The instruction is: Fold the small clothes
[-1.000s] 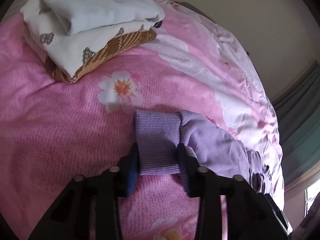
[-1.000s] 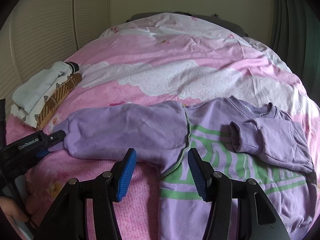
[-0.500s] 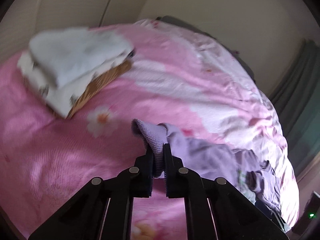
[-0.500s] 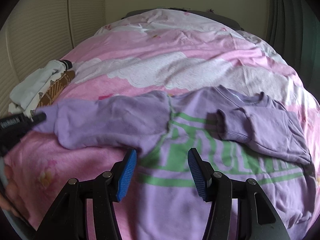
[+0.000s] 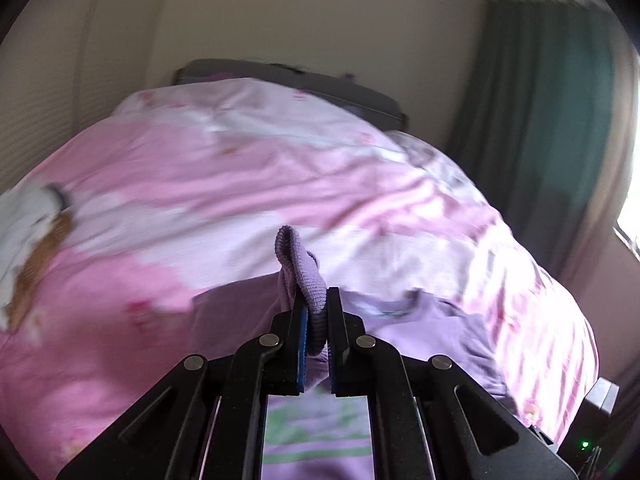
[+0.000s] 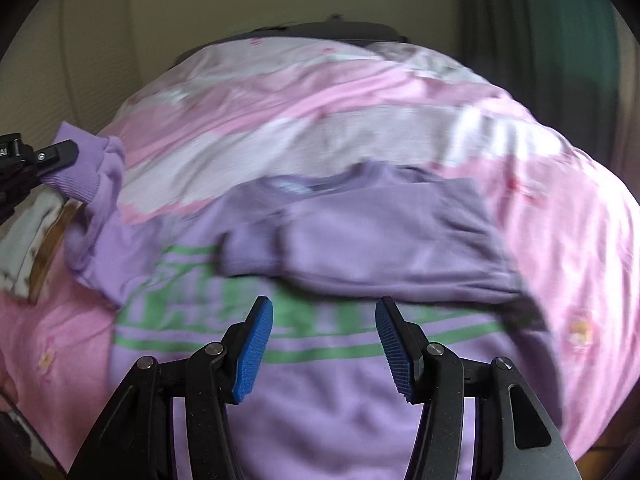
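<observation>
— What had my left gripper [image 5: 316,320] got?
— It was clenched on the ribbed cuff [image 5: 301,268] of the purple sweatshirt [image 6: 320,380], sleeve lifted off the pink bedspread [image 6: 360,120].
— And my right gripper [image 6: 325,344]?
— Jaws apart, gripping nothing, hovering over the sweatshirt's front, which lay flat on the bed; other sleeve folded across.

sweatshirt [image 6: 328,392]: lilac, with green lettering and green stripes across the chest
cuff [image 5: 302,276]: ribbed, deeper purple
bed cover [image 6: 320,120]: pink, with pale white bands and small flower prints
folded pile [image 5: 24,240]: white, with a brown woven-look patch
curtain [image 5: 548,128]: dark teal
fingers [image 6: 252,356]: black, with blue ridged pads
</observation>
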`<state>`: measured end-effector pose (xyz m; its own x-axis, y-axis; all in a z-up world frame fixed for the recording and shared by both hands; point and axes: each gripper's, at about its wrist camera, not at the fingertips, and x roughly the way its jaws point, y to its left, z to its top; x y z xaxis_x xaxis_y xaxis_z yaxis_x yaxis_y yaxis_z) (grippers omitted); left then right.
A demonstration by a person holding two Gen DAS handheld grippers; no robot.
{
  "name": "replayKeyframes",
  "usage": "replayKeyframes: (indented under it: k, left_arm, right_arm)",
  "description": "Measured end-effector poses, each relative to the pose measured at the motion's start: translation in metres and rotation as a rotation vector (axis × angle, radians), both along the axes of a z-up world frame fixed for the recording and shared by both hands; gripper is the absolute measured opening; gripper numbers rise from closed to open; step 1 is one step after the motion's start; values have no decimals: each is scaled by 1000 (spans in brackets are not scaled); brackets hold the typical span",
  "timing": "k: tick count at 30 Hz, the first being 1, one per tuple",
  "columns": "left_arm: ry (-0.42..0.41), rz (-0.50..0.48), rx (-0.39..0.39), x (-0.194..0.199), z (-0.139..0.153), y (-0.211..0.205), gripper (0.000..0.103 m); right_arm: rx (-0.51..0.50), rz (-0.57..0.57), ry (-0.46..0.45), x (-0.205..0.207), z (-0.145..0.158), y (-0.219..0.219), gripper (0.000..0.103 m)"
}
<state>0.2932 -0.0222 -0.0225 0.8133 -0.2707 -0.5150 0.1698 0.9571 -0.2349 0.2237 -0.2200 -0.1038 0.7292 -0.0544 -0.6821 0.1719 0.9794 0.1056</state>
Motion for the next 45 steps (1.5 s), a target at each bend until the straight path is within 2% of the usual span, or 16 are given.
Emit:
replayKeyframes:
  k: [4, 8, 11, 15, 17, 19, 20, 21, 24, 28, 36, 39, 42, 45]
  left_arm:
    - [15, -101, 54, 13, -4, -71, 9]
    - [61, -186, 128, 27, -27, -139, 9]
    - [93, -222, 188, 35, -51, -172, 9]
    - [147, -236, 240, 41, -81, -192, 10]
    - [152, -239, 237, 37, -86, -191, 12]
    - [148, -235, 247, 30, -84, -190, 35]
    - [148, -231, 249, 29, -82, -189, 56]
    - [142, -224, 248, 26, -80, -184, 65]
    - [124, -217, 246, 14, -72, -164, 65]
    - [129, -153, 256, 5, -71, -124, 65]
    - [218, -68, 246, -11, -102, -45, 65]
    - [226, -64, 249, -15, -111, -31, 65]
    - [222, -58, 286, -18, -115, -28, 65]
    - [236, -53, 295, -17, -122, -25, 65]
  right_arm:
    - [24, -66, 5, -3, -3, -53, 55]
    - [41, -121, 21, -4, -13, -97, 55]
    - [47, -143, 40, -3, -24, -119, 55]
    - [58, -142, 61, 0, -36, -135, 55]
    - [58, -132, 65, 2, -40, -135, 55]
    - [48, -114, 65, 5, -42, -131, 55]
    - [40, -108, 64, 5, -42, -127, 55]
    - [34, -100, 62, 5, -42, -125, 55]
    - [6, -85, 44, 4, -36, -117, 55]
    - [-20, -80, 25, 2, -30, -109, 55]
    - [-30, -17, -25, 27, -17, -83, 55]
    - [-45, 16, -40, 47, -12, -68, 55]
    - [-74, 44, -42, 68, -8, -53, 55]
    - [-129, 74, -27, 88, -13, -39, 55]
